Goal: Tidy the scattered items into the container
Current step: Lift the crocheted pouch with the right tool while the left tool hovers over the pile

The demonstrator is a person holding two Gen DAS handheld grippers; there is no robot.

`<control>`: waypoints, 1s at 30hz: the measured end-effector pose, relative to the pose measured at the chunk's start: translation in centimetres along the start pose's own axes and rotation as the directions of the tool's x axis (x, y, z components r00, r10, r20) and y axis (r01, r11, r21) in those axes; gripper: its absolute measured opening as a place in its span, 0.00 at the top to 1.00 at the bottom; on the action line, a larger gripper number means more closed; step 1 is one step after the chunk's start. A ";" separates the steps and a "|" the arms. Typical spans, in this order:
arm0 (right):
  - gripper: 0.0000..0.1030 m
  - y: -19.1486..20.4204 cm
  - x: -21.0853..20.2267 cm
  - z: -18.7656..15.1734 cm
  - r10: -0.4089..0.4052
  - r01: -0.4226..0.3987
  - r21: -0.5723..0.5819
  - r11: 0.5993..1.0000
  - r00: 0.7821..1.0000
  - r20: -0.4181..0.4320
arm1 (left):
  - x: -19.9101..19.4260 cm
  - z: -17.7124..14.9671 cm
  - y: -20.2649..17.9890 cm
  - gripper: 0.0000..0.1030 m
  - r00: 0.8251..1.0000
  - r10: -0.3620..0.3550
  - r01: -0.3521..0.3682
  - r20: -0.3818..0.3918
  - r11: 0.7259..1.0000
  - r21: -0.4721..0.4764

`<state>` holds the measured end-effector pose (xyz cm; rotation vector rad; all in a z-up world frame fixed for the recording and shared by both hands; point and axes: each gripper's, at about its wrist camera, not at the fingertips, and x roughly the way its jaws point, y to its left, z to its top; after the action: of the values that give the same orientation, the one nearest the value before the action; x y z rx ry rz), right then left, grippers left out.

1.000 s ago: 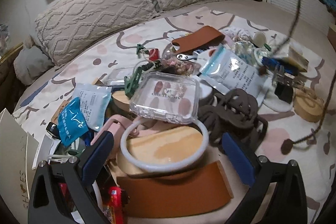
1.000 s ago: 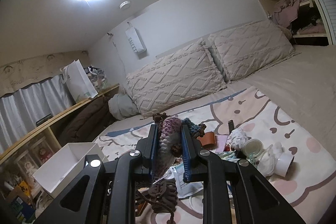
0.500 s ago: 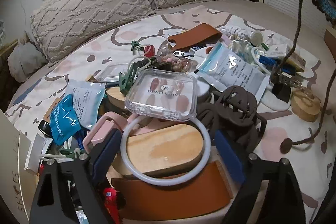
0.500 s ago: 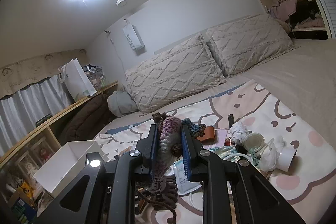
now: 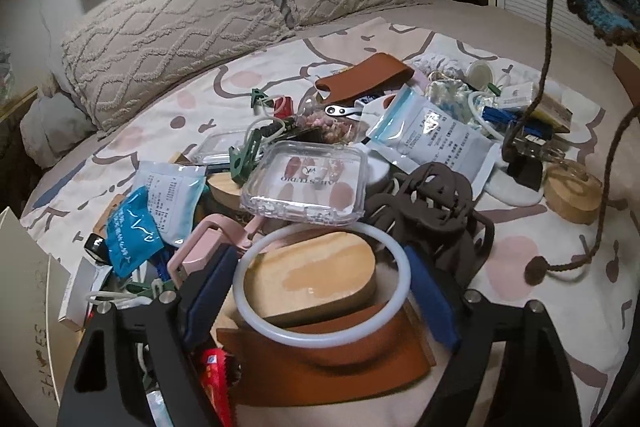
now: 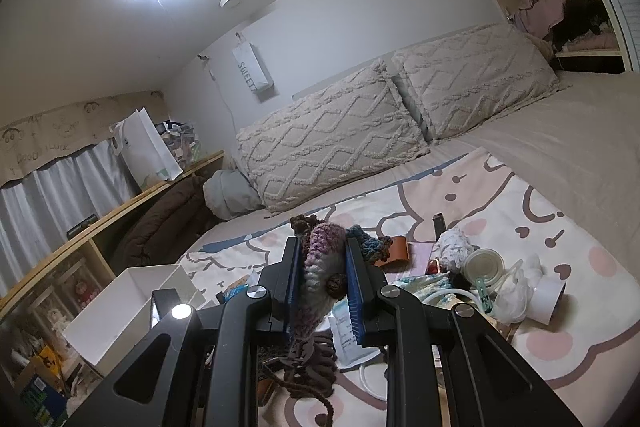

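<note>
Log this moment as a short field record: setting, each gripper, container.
setting: bed with cartoon-print cover, cluttered with small items
left gripper: jaws just closed in, pads touching white plastic ring over oval wooden block
right gripper: shut on multicoloured crocheted piece, held raised
container: open white box, left of the pile

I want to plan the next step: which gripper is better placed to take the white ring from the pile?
Left. The left gripper already has the white ring between its closing pads, apparently touching. The right gripper is busy, shut on the crocheted piece.
</note>
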<state>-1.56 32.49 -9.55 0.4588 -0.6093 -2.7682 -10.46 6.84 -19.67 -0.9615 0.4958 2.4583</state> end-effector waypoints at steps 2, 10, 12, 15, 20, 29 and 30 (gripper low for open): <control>0.79 0.0 0.0 -0.1 0.001 -0.001 0.000 1.000 1.000 0.000 | -0.4 0.0 0.0 0.18 1.000 0.004 -0.004 0.008 1.000 -0.008; 0.79 0.0 0.0 0.0 0.002 -0.002 0.002 1.000 1.000 -0.001 | -2.0 0.1 0.3 0.18 0.999 0.032 -0.031 0.036 0.999 -0.042; 0.79 0.0 0.0 0.0 0.003 -0.003 0.000 1.000 1.000 -0.001 | -2.5 0.1 0.5 0.18 0.998 0.037 -0.035 0.049 0.998 -0.053; 0.79 0.0 0.0 0.0 0.005 -0.005 -0.001 1.000 1.000 -0.002 | -3.2 0.2 0.7 0.18 0.996 0.045 -0.040 0.071 0.997 -0.071; 0.79 0.0 0.0 -0.1 0.005 -0.005 -0.002 1.000 1.000 -0.005 | -4.4 0.4 1.2 0.18 0.993 0.056 -0.046 0.102 0.994 -0.101; 0.79 0.6 -0.6 0.0 0.011 -0.010 -0.016 1.000 1.000 0.028 | -6.0 0.8 1.9 0.18 0.990 0.090 -0.072 0.112 0.984 -0.160; 0.79 0.8 -0.8 0.1 0.011 -0.010 -0.023 1.000 0.999 0.035 | -6.3 0.9 2.0 0.18 0.989 0.091 -0.071 0.118 0.984 -0.165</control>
<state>-0.75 32.10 -8.90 0.4021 -0.5857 -2.7757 -7.86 3.86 -14.33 -0.8564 0.3045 2.6452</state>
